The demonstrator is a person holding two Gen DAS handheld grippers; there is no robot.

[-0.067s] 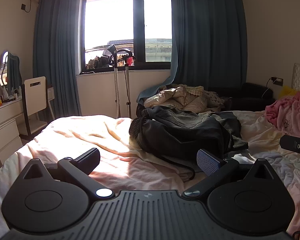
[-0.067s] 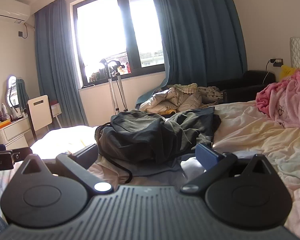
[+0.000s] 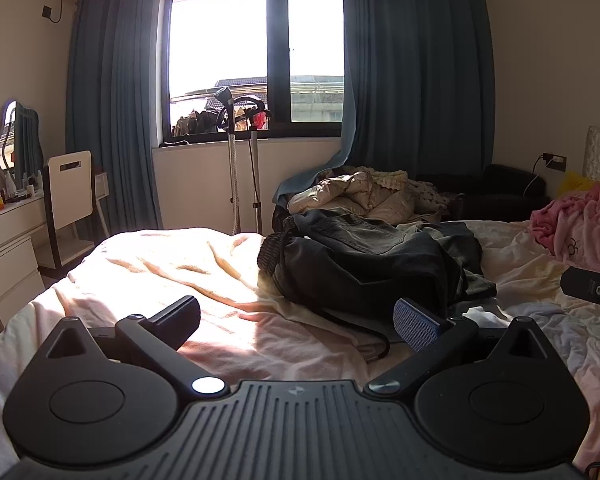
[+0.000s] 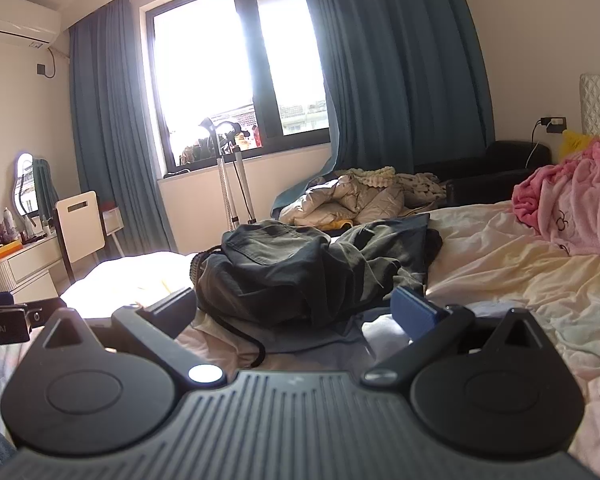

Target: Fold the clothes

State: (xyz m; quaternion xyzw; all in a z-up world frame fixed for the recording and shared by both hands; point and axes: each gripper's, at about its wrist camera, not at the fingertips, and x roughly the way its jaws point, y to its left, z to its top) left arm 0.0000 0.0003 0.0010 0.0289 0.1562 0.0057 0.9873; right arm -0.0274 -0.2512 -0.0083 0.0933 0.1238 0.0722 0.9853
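Crumpled dark grey-black trousers (image 3: 364, 264), soft, floppy and probably fairly heavy, are lying heaped just ahead of both wide-open, empty tongs, left gripper (image 3: 296, 320) and right gripper (image 4: 294, 312), ribbed waistband (image 3: 269, 251) looking the firmest hold.

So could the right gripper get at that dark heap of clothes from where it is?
Probably yes. The right gripper is open, and the dark clothes pile lies on the bed right ahead of its fingers, with nothing between them.

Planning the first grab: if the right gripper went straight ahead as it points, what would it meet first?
Likely the dark crumpled clothes on the bed, right ahead of the open right gripper; depth is uncertain.
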